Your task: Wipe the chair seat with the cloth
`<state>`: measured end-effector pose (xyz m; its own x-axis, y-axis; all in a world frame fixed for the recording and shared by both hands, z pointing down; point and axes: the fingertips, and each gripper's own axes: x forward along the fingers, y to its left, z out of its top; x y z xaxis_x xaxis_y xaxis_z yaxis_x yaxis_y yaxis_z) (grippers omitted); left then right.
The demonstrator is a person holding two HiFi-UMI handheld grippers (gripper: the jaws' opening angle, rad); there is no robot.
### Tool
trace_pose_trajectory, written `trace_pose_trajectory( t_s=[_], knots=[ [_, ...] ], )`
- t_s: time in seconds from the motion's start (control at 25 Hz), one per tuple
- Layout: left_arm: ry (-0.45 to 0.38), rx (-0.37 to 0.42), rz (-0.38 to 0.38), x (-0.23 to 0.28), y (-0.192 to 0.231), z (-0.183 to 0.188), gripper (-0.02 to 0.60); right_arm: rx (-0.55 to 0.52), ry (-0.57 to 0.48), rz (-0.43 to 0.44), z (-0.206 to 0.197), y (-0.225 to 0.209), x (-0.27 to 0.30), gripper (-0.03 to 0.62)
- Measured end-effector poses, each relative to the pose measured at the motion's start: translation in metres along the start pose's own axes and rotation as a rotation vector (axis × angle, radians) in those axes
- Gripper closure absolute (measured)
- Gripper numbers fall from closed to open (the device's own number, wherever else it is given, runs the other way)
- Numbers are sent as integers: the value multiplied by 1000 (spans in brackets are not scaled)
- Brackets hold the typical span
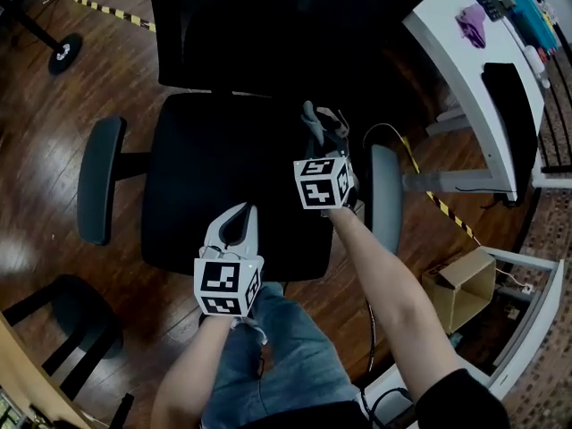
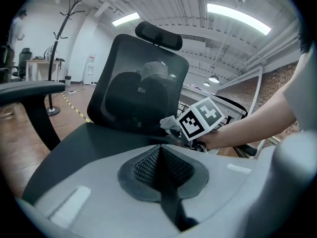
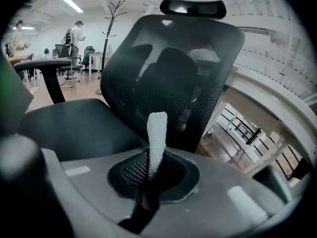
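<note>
1. A black chair seat [image 1: 214,186] is sitting in the middle of the head view. Its tall backrest [image 1: 232,25] is standing up along the 12 o'clock edge.
2. The left armrest [image 1: 98,177] is guarding the 9 o'clock side. The right armrest [image 1: 386,195] is guarding the 3 o'clock side.
3. The right gripper [image 1: 313,119] is hanging over the seat at about 2 o'clock. It is close to the right armrest and close to the backrest.
4. Its tongs are squeezing tight on the cloth [image 3: 157,133]. The cloth is a bumpy white strip, and it is sticking straight out past the tips.
5. I cannot tell if the cloth is touching the seat.
6. The left gripper [image 1: 234,226] is resting over the front edge of the seat at 6 o'clock. Its tongs are pressed together with nothing in them.
7. From the right gripper, a wide stretch of dark seat is lying open toward 9 o'clock, and more toward 7 o'clock.
8. The two grippers are staying well apart.
9. A white desk [image 1: 447,43] is standing off at 2 o'clock, past the right armrest. A cardboard box [image 1: 465,289] is sitting on the wood floor [image 1: 36,123] at 4 o'clock.
</note>
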<state>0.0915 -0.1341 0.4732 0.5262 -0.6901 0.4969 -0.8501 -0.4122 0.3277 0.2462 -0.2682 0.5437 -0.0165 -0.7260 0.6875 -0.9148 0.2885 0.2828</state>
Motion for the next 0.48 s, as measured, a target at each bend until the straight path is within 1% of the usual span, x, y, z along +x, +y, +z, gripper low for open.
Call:
trace_pose_trajectory(
  t_s=[0.04, 0.12, 0.28, 0.48],
  knots=[
    [2, -8, -1, 8, 0, 2, 577, -12, 14, -6, -1, -6, 8, 589],
    [9, -12, -14, 23, -3, 5, 577, -69, 34, -12, -3, -14, 21, 589],
    [15, -17, -27, 42, -7, 8, 577, -161, 71, -6, -10, -19, 40, 588],
    [15, -27, -17, 50, -4, 10, 577, -174, 85, 8, -17, -19, 46, 588]
  ],
)
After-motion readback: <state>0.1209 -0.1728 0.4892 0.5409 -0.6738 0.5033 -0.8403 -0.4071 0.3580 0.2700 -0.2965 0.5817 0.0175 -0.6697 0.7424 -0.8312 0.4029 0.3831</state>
